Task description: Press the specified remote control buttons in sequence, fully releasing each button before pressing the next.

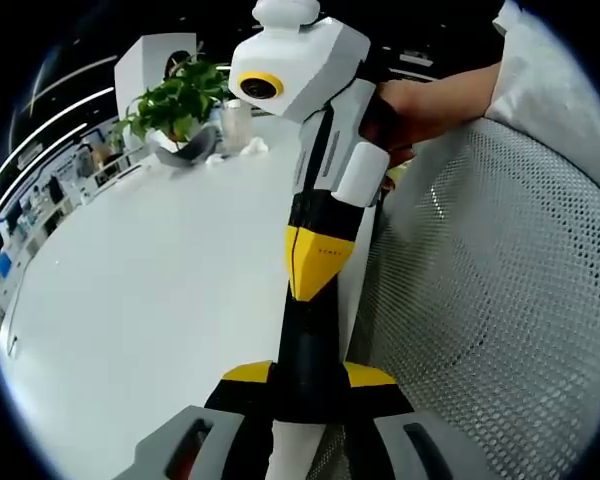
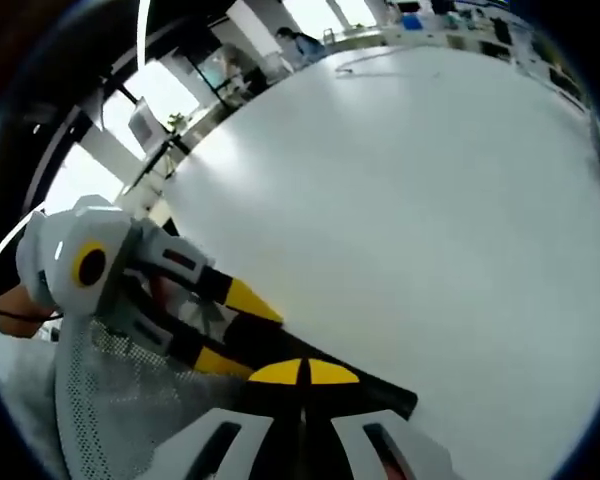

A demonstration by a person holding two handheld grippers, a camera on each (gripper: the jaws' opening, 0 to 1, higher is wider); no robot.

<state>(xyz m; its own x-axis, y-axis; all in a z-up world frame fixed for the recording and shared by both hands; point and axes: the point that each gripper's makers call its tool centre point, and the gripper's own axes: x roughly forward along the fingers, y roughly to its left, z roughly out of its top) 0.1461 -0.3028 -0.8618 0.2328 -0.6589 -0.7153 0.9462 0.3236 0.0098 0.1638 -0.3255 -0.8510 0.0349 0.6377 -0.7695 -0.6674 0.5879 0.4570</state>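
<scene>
My left gripper (image 1: 310,374) stands open, its yellow-tipped jaws apart on either side of a black shaft. That shaft is the joined fingers of my right gripper (image 1: 308,395), which comes down from the top, held by a hand (image 1: 420,100). I cannot tell whether the two grippers touch. In the right gripper view my right gripper (image 2: 305,372) is shut, its yellow pads meeting with nothing between them. My left gripper (image 2: 280,350) comes in from the left with its two fingers spread around that tip. Both hover at the near edge of a bare white table (image 2: 400,200).
A white mesh chair back (image 1: 500,300) stands close on the right, also low at the left as the mesh chair (image 2: 110,400). A potted plant (image 1: 180,100) and a cup (image 1: 235,118) stand at the table's far end. Shelves (image 1: 40,200) line the room beyond.
</scene>
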